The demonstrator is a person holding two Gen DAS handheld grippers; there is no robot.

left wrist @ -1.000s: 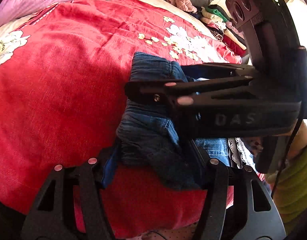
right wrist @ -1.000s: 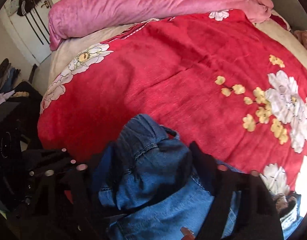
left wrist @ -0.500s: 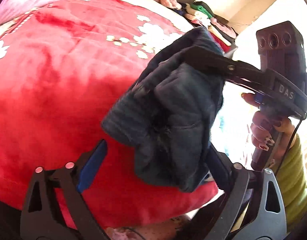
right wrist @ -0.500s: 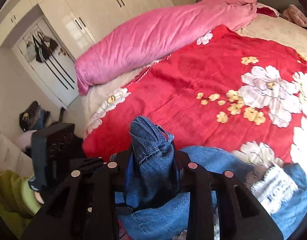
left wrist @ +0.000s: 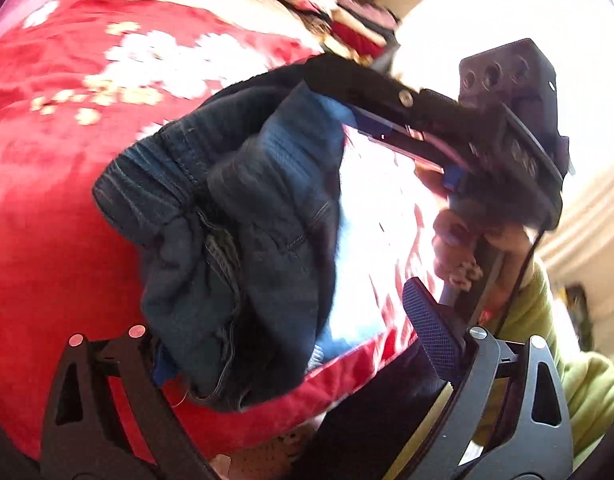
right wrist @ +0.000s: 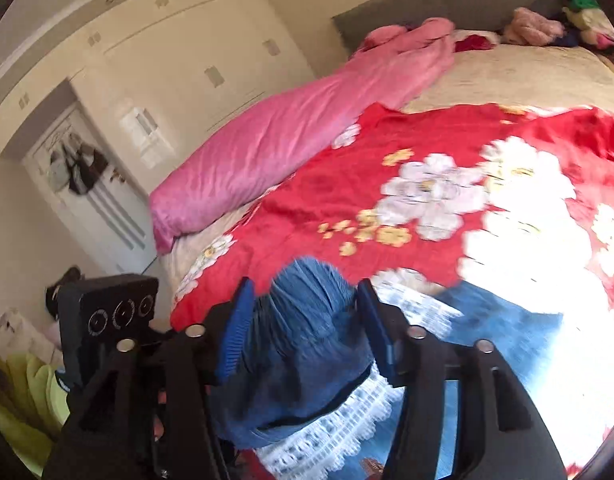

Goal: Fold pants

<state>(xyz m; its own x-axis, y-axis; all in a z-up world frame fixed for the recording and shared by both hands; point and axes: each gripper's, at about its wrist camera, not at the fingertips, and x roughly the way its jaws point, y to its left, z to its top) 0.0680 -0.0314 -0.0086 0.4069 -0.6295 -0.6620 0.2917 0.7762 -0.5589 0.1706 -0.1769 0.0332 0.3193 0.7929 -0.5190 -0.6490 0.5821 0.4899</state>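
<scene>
The blue denim pants (left wrist: 243, 248) hang bunched in the air over the red flowered bedspread (left wrist: 47, 184). In the left wrist view, my left gripper (left wrist: 303, 344) has its fingers spread wide, and denim drapes over the left finger (left wrist: 163, 364). My right gripper (left wrist: 387, 104) comes in from the upper right and clamps the top of the bundle. In the right wrist view, my right gripper (right wrist: 307, 328) is shut on a wad of denim (right wrist: 303, 344), with white lace trim (right wrist: 331, 436) below it.
A long pink rolled duvet (right wrist: 291, 132) lies along the far side of the bed. Stacked clothes (left wrist: 339, 12) sit at the bed's head end. White wardrobes (right wrist: 167, 64) and a door (right wrist: 95, 200) stand behind. The person's green sleeve (left wrist: 579, 376) is at the right.
Both grippers have lifted the pants higher off the bedspread and tilted upward. The left gripper's fingers have spread apart and the denim has slid toward its left finger.
</scene>
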